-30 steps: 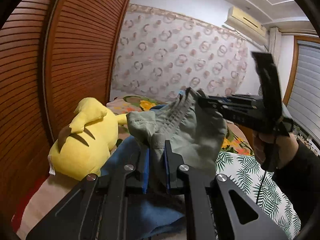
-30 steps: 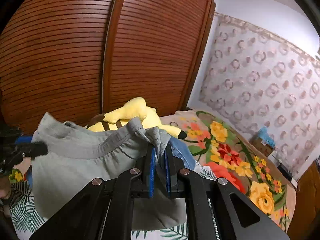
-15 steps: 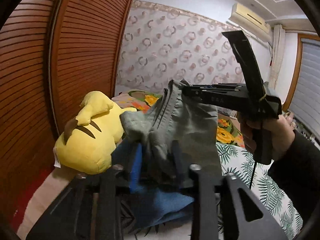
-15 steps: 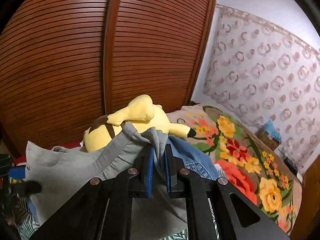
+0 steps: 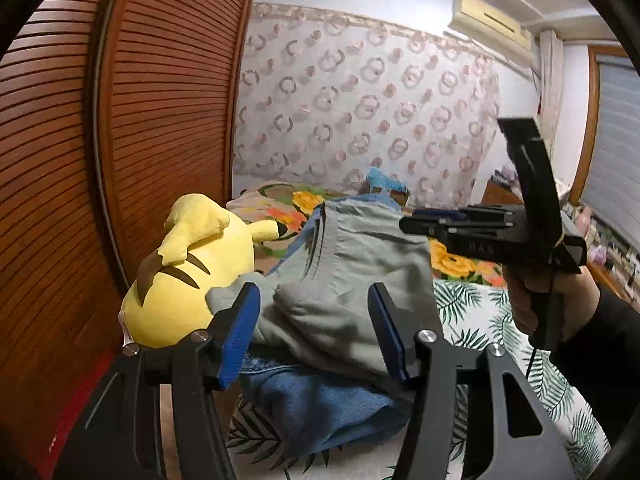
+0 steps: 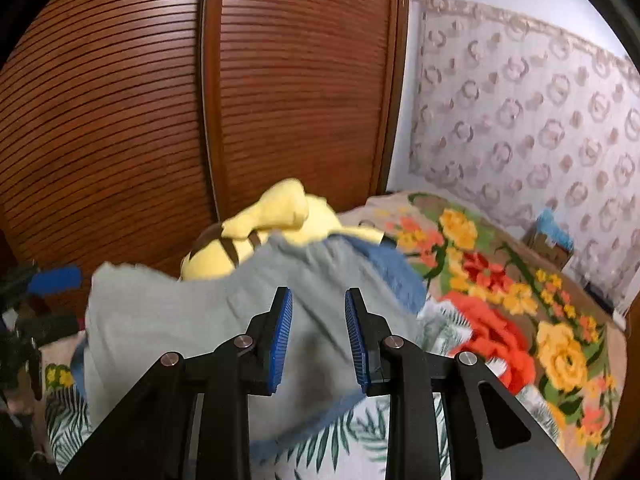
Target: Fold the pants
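the grey pants (image 5: pixel 344 280) lie folded on top of a blue denim garment (image 5: pixel 320 404), which rests on the bed (image 5: pixel 472 320) with its leaf-print sheet and flowered blanket. in the left wrist view the pants fill the middle of the picture, with the yellow plush toy (image 5: pixel 188 272) just beside them at nine o'clock, against the slatted wooden wardrobe door (image 5: pixel 168 100).

the left gripper (image 5: pixel 316 332) has just been opening: its blue pads stand wide apart on either side of the near end of the pants, and neither pad presses on the cloth. a bunched fold of the grey fabric sits between the jaws, loose.

the right gripper (image 6: pixel 318 328) has also just been opening. its jaws stand at a narrow gap, clear of the pants (image 6: pixel 224 320), which lie below and beyond the tips toward twelve o'clock; nothing is pinched between the pads. this view is blurred, and the toy (image 6: pixel 256 240) shows past the far edge of the pants at eleven o'clock, with a strip of the denim (image 6: pixel 392 272) at one o'clock.

in the left wrist view the right gripper (image 5: pixel 424 220) appears at three o'clock, held by a hand (image 5: pixel 552 300) in a dark sleeve, its tips over the far right edge of the pants; whether they touch the cloth cannot be told. in the right wrist view one blue pad of the left gripper (image 6: pixel 56 278) shows at nine o'clock.
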Tool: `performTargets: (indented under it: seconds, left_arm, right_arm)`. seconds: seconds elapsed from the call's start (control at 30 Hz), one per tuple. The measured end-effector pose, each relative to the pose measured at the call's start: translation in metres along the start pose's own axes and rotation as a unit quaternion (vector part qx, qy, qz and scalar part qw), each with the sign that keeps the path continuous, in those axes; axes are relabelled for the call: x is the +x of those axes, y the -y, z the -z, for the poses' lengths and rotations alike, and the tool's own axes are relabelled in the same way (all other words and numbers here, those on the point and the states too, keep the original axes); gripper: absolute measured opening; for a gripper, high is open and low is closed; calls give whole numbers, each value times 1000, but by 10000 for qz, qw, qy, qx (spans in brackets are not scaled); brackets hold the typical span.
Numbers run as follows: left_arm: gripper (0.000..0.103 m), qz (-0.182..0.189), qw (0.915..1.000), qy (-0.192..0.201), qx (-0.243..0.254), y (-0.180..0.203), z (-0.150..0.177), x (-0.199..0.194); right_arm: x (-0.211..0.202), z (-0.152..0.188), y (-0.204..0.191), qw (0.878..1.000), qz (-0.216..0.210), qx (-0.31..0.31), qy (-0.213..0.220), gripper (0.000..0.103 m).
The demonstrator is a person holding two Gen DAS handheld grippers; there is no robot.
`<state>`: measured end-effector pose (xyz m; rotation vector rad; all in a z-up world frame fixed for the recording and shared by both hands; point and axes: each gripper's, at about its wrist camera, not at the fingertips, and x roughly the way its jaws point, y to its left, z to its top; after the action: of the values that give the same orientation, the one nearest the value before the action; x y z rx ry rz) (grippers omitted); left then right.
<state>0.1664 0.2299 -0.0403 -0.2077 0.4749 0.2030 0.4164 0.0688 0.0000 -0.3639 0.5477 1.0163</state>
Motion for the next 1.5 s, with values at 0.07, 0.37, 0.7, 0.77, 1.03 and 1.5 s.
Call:
performTargets:
  seconds: [0.07, 0.37, 0.7, 0.77, 1.03, 1.5]
  left_arm:
    - [57, 30, 9998, -190, 101, 2, 3, 8]
    - [57, -79, 9981, -605, 112, 0, 29, 23]
    - [57, -152, 9978, -610, 199, 6, 26, 9]
    - [57, -125, 9980, -588, 207, 8, 25, 4]
    - [59, 128, 9978, -559, 340, 22, 23, -15]
    - [90, 516, 9943, -330, 867, 74, 27, -56]
  right_arm:
    - [8, 3, 9, 9999, 22, 77, -137, 28]
    - [29, -8, 30, 9986, 66, 499, -150, 28]
    - [-4, 17, 4, 9978, 90, 664, -12, 28]
    - [-15, 21, -2, 9976, 102, 683, 37, 28]
    - [-68, 48, -21, 9952, 164, 944, 208, 29]
    - [-155, 100, -48, 9916, 494, 1132, 389, 29]
